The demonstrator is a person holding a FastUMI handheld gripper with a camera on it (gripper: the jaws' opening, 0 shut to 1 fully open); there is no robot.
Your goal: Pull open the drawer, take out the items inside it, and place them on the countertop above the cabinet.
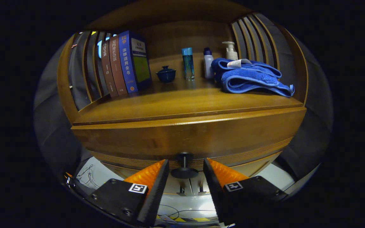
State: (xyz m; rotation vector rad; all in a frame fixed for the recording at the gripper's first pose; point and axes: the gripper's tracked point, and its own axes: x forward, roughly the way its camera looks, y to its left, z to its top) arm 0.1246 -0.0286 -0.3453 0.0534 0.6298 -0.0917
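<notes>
The wooden worktop [182,106] is carrying books [125,63] at its left edge; we are holding our fingers [184,172] open around the closed drawer [182,137]'s knob [184,164].

Brown wooden cabinet [182,136], black knob [184,167], blue towel [249,79], dark-blue lidded cup [166,74].

A small dark blue lidded cup [166,74] stood mid-shelf. Left of it leaned three upright books [126,63]; right of it stood a teal bottle [188,63], a white bottle [208,63], a pump dispenser [231,50] and a folded blue towel [249,79].
</notes>
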